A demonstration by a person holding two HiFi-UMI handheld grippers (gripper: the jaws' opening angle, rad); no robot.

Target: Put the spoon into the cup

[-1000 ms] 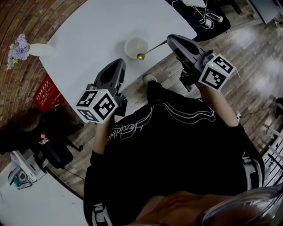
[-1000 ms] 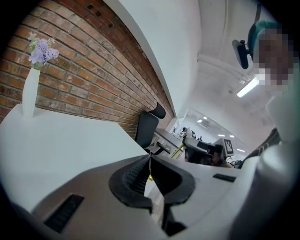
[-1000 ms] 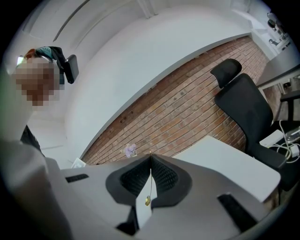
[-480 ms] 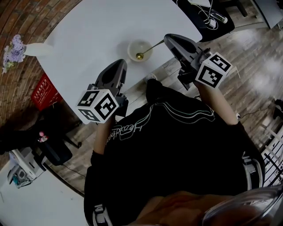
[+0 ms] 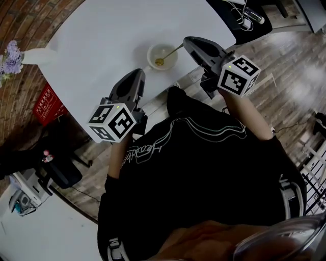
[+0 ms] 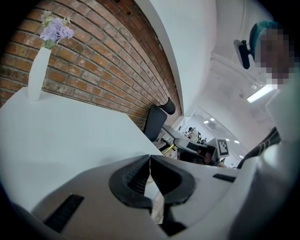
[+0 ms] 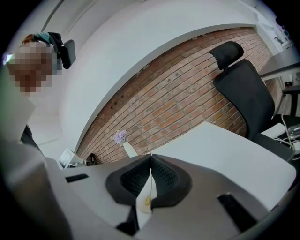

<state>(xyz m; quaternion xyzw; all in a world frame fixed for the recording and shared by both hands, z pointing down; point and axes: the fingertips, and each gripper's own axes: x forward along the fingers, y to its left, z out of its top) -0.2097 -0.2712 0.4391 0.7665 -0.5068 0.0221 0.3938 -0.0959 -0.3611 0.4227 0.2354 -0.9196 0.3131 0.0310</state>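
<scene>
A white cup [image 5: 162,56] stands on the white table [image 5: 102,46] near its front edge. A gold spoon [image 5: 160,61] has its bowl inside the cup, and its thin handle slants up to my right gripper [image 5: 186,43], which is shut on the handle's end. In the right gripper view the spoon [image 7: 148,200] hangs down from the closed jaws of that gripper [image 7: 151,157], over the cup [image 7: 143,206]. My left gripper [image 5: 133,76] hovers at the table's edge, left of the cup. Its jaws [image 6: 150,157] are shut with nothing between them.
A white vase with purple flowers [image 5: 14,55] stands at the table's far left; the same vase [image 6: 38,70] shows in the left gripper view. A red crate [image 5: 48,103] sits on the floor. A black office chair [image 7: 243,91] and a dark mat with cables [image 5: 240,15] lie beyond the table.
My right gripper moved left and farther over the table with the spoon. The spoon's bowl went from the cup's near rim to inside the cup. The left gripper stayed put.
</scene>
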